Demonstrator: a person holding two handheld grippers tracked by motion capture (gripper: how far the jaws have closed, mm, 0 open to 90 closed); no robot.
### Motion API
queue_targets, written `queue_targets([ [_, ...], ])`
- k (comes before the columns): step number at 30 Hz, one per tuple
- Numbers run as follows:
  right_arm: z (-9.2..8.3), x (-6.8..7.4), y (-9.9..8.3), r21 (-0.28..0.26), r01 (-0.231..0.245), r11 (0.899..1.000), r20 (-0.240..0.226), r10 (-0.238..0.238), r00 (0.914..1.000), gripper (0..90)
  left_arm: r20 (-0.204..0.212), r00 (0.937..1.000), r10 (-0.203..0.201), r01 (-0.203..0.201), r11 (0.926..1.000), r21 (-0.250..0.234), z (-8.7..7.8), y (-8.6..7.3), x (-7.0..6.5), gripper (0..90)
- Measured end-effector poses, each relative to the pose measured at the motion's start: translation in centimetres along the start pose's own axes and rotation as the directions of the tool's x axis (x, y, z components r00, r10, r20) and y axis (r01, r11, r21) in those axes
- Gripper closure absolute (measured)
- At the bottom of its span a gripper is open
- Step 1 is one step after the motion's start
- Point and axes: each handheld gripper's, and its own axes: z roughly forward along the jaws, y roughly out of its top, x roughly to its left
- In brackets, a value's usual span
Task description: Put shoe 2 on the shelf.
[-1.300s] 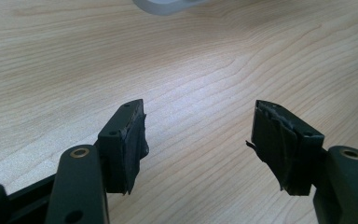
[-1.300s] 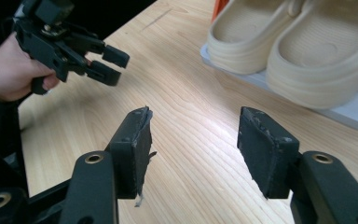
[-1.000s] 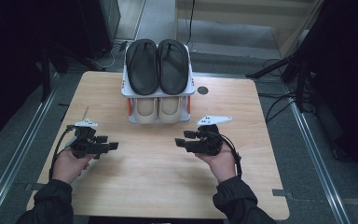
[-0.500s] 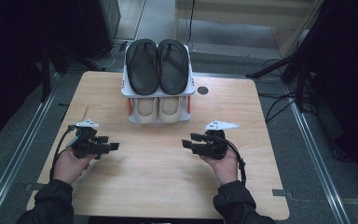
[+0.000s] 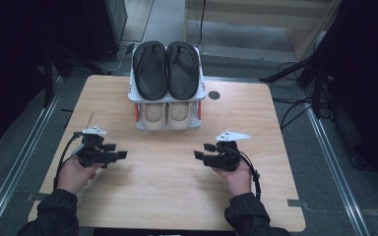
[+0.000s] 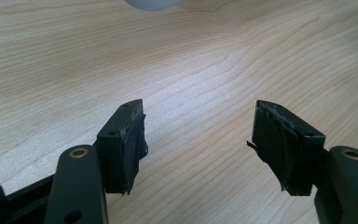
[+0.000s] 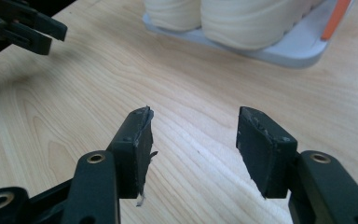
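Resting low over the wooden bench (image 5: 167,187), the left tool (image 5: 120,155) and right tool (image 5: 201,151) both stand spread, pinching nothing, the right's jaws having just widened; the shoe rack (image 5: 167,98) stands beyond them, well apart.

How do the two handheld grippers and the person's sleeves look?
Both the left gripper and the right gripper are black, each with two flat jaws carrying worn dark pads and brass-coloured pivot pins. A pale grey three-cornered plate sits on top of each, and a black cable trails back past the wrist. The sleeves are dark.
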Motion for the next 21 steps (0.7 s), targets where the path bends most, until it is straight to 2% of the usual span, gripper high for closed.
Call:
queue_targets([
  [1,0.08,-0.15,-0.08,0.011,-0.006,1.0,0.004,0.006,1.0,46.1,0.0,1.0,0.0,0.0,1.0,-0.001,0.0,0.0,-0.01,34.8],
  [7,-0.17,-0.63,-0.17,-0.007,-0.034,0.999,0.005,0.034,0.9994,45.5,-0.003,1.0,0.0,0.0,1.0,-0.001,0.1,0.0,-0.01,34.7],
  [13,0.09,-0.68,-0.28,0.007,-0.036,0.999,0.009,0.036,0.9993,44.5,0.001,1.0,0.003,-0.003,1.0,0.003,0.18,0.0,-0.07,34.5],
  [19,0.32,-0.87,-0.35,0.024,-0.037,0.999,0.03,0.037,0.9989,37.6,0.004,1.0,0.004,-0.004,0.9999,0.013,0.28,0.02,-0.09,34.2],
  [21,0.6,-1.01,-0.41,0.038,-0.041,0.998,0.054,0.039,0.9977,33.2,0.002,1.0,0.003,-0.003,0.9999,0.011,0.38,0.04,-0.11,34.2],
])
